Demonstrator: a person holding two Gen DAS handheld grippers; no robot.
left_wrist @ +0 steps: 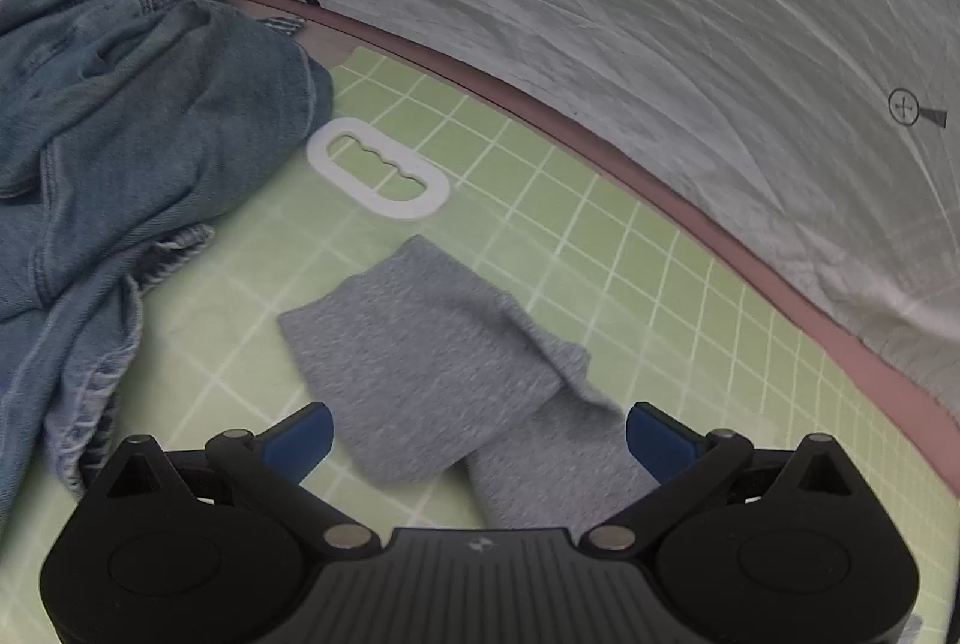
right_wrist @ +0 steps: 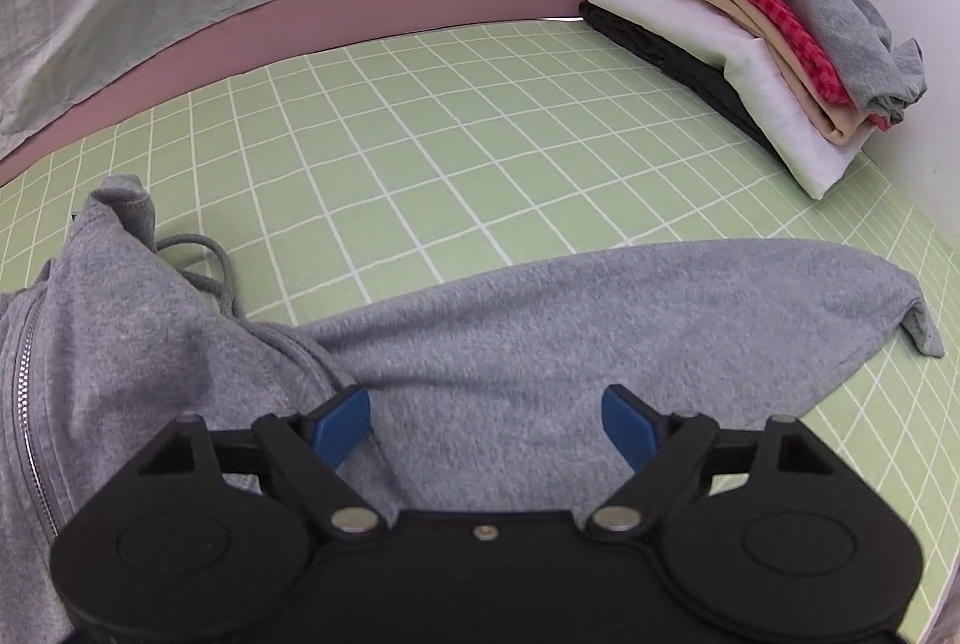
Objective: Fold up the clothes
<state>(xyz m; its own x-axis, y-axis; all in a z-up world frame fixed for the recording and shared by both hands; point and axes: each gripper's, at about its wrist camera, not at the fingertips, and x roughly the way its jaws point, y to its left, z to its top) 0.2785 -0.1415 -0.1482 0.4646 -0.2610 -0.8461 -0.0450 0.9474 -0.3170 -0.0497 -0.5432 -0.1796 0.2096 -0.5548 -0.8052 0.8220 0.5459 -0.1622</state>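
Observation:
A grey zip hoodie lies spread on the green grid mat (right_wrist: 420, 116). In the left wrist view one grey sleeve (left_wrist: 432, 368) is bent over itself on the mat, and my left gripper (left_wrist: 480, 443) hovers open just above its near part. In the right wrist view the hoodie body (right_wrist: 480, 332) with its zipper (right_wrist: 24, 392) and drawstring (right_wrist: 207, 254) fills the foreground; a sleeve end (right_wrist: 900, 308) reaches right. My right gripper (right_wrist: 486, 425) stands open over the grey cloth, blue pads apart, holding nothing.
Crumpled blue jeans (left_wrist: 120, 134) lie at the left, next to a white plastic ring handle (left_wrist: 378, 167). A pale printed sheet (left_wrist: 660, 14) hangs along the back above a pink edge (right_wrist: 360, 2). A stack of folded clothes (right_wrist: 762, 38) sits at the back right.

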